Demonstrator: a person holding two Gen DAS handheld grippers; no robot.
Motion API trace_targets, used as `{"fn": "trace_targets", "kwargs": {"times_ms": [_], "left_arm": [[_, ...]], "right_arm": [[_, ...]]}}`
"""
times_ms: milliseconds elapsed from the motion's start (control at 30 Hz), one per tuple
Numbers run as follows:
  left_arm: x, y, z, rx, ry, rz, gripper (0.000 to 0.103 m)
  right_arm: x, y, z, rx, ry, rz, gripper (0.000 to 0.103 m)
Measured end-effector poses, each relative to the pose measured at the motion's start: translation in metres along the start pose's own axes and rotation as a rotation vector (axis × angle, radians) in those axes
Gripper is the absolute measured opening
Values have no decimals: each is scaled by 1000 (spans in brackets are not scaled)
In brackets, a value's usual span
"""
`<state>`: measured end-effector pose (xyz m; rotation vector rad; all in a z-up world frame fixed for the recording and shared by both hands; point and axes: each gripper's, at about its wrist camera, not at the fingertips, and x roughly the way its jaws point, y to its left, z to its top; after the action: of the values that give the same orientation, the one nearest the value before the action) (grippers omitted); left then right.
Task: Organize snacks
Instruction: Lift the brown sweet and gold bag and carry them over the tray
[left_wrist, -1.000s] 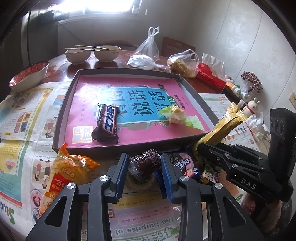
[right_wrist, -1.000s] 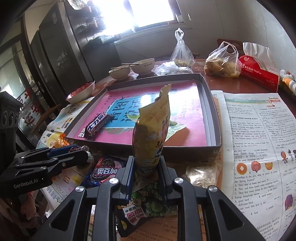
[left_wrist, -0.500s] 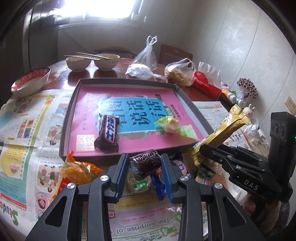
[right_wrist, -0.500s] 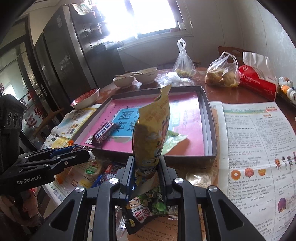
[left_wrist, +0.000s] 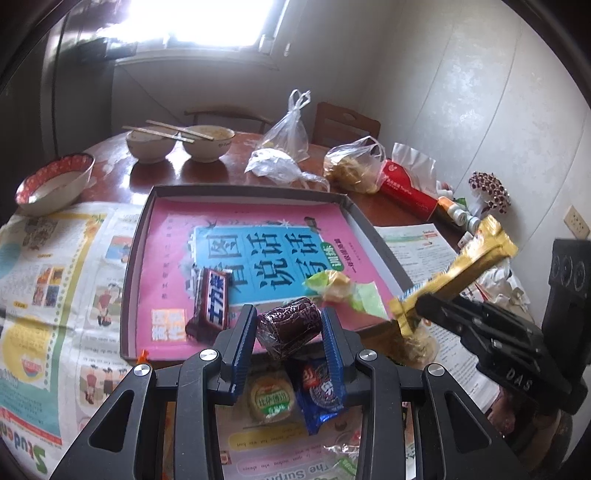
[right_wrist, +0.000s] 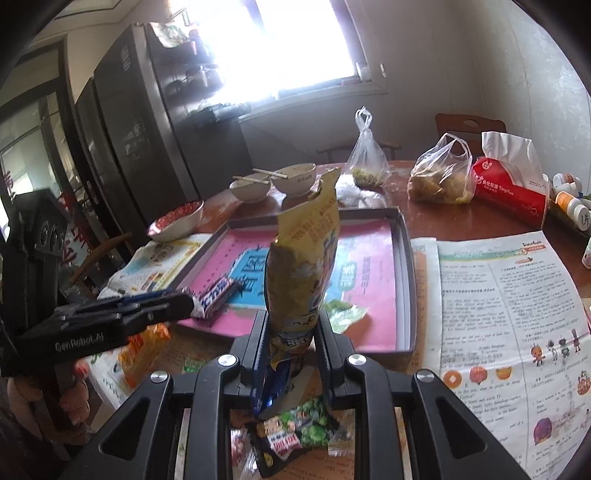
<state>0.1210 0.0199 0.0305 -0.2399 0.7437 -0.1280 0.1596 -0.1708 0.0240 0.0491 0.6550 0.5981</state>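
Left gripper (left_wrist: 289, 334) clamps a dark red wrapped snack (left_wrist: 289, 327) over the tray's (left_wrist: 130, 266) near edge; right gripper (right_wrist: 291, 341) clamps an upright yellow packet (right_wrist: 301, 273), label blurred. Window glare washes out the far wall; chocolate bar (left_wrist: 213, 303) near the tray's near edge; newspaper (left_wrist: 44, 280) covers the round table (left_wrist: 229, 173); bowls at its far edge.

Counted on the counter (left_wrist: 236, 173): three bowls, namely two plain ones (left_wrist: 149, 144) (left_wrist: 207, 142) bridged by one pair of chopsticks (left_wrist: 168, 130), and one red-rimmed bowl (left_wrist: 55, 181). One box lid tray (left_wrist: 129, 266) contained two snacks, one chocolate bar (left_wrist: 212, 304) and one green-wrapped sweet (left_wrist: 334, 284). Two claws were present, each with one snack: a dark red wrapped roll (left_wrist: 290, 326) and a yellow packet (right_wrist: 304, 266); also two tied plastic bags (left_wrist: 290, 134) (left_wrist: 352, 166) and one red tissue pack (left_wrist: 406, 186).
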Motion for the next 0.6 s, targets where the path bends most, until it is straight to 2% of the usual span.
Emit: {"fn": "trace_targets", "kwargs": {"times_ms": [200,600], "left_arm": [[4,-1,12,5,-15,-5,37],[28,-2,28,27,11,26,37]], "right_arm": [[0,-3,9,9,-19,-8,24],[6,-18,21,36,-33,-13,24]]}}
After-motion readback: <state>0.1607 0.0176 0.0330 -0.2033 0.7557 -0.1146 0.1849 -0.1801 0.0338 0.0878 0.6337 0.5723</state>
